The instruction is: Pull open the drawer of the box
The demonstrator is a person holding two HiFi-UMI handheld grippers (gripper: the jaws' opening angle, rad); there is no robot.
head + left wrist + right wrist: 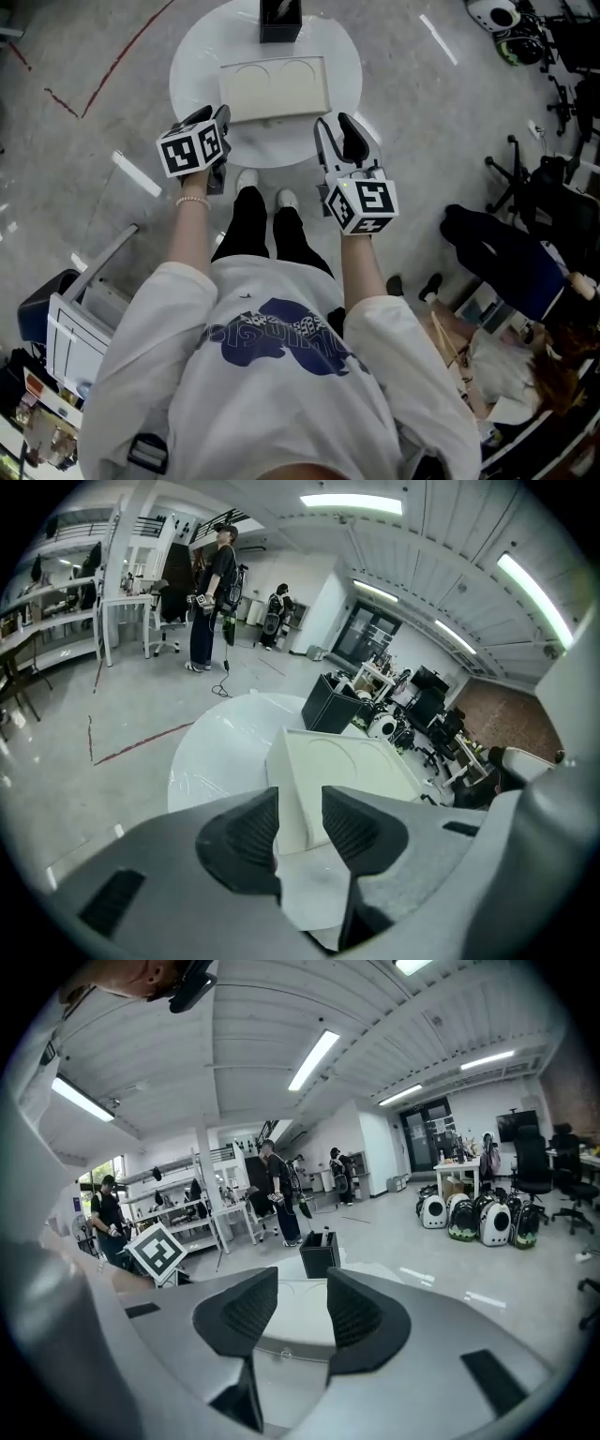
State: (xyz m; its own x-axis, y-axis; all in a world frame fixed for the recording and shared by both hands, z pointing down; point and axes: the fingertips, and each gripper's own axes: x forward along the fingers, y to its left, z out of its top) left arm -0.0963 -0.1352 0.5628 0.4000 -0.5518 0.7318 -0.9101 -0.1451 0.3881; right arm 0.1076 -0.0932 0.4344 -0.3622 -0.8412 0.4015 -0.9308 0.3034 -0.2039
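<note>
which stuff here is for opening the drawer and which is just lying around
For the job: box, left gripper, right gripper, both jaws apart and empty.
Lying about: black bin behind the box, office chair, carriers on the floor.

The cream box (pixel 272 89) lies flat on the round white table (pixel 197 56), its drawer (pixel 286 1354) shut.

The person is stretching the left arm (pixel 191 236) and right arm (pixel 362 270) forward and down. The left gripper (pixel 221 114) is pointing ahead, jaws slightly parted and gripping nothing. The right gripper (pixel 336 129) is pointing ahead alongside, its jaws also narrowly apart and empty.
</note>
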